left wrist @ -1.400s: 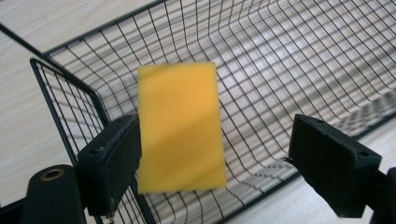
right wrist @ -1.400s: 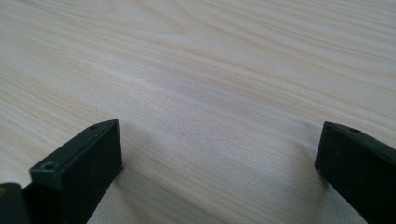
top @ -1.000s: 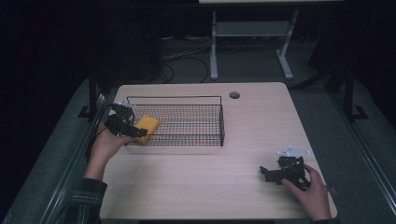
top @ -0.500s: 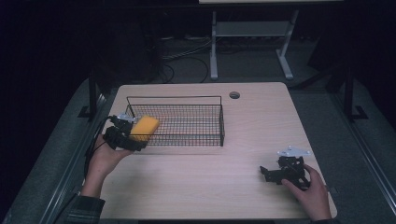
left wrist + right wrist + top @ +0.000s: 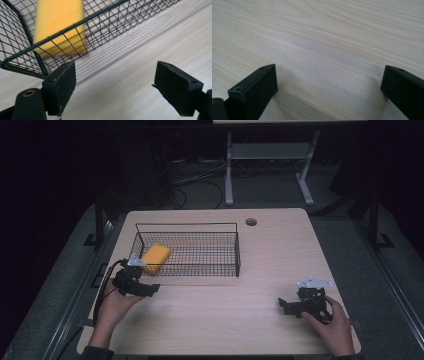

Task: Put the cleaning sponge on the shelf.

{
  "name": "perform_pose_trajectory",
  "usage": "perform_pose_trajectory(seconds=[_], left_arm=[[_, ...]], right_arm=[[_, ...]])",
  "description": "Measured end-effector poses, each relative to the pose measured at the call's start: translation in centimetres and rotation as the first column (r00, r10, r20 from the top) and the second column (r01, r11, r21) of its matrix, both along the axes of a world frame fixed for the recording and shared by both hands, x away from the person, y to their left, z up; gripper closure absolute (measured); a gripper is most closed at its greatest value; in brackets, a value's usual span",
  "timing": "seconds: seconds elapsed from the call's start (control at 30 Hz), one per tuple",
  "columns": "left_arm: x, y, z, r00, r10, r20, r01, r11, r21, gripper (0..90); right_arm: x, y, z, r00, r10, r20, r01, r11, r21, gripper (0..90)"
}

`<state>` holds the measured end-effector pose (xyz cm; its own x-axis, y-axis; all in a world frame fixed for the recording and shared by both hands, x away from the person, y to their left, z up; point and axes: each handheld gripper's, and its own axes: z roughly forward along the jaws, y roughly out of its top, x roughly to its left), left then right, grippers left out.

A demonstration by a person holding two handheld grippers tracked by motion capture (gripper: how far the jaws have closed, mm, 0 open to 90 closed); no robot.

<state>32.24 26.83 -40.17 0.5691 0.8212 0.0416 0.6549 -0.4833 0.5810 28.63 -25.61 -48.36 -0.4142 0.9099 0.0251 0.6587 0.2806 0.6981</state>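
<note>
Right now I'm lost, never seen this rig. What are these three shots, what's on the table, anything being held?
There is no robot arm here: a person holds a two-jaw hand tool in each hand. The high view looks down on a wooden table. The left gripper sits near the left end of a black wire basket; the right gripper rests at the table's right front. The other two pictures come from cameras riding on each gripper, looking along its black jaws. A yellow sponge lies inside the basket at its left end. In both gripper views the jaws stand wide apart with bare wood between them, so nothing is held.
</note>
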Motion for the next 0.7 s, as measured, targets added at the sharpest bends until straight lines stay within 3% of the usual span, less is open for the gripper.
perform_pose_trajectory(seconds=[0.7], left_arm=[[-3.0,0.1,-3.7,0.9974,-0.012,0.071,0.014,0.9996,-0.027,17.0]], right_arm=[[0.0,0.0,0.0,1.0,0.0,0.0,0.0,1.0,0.001,0.0]])
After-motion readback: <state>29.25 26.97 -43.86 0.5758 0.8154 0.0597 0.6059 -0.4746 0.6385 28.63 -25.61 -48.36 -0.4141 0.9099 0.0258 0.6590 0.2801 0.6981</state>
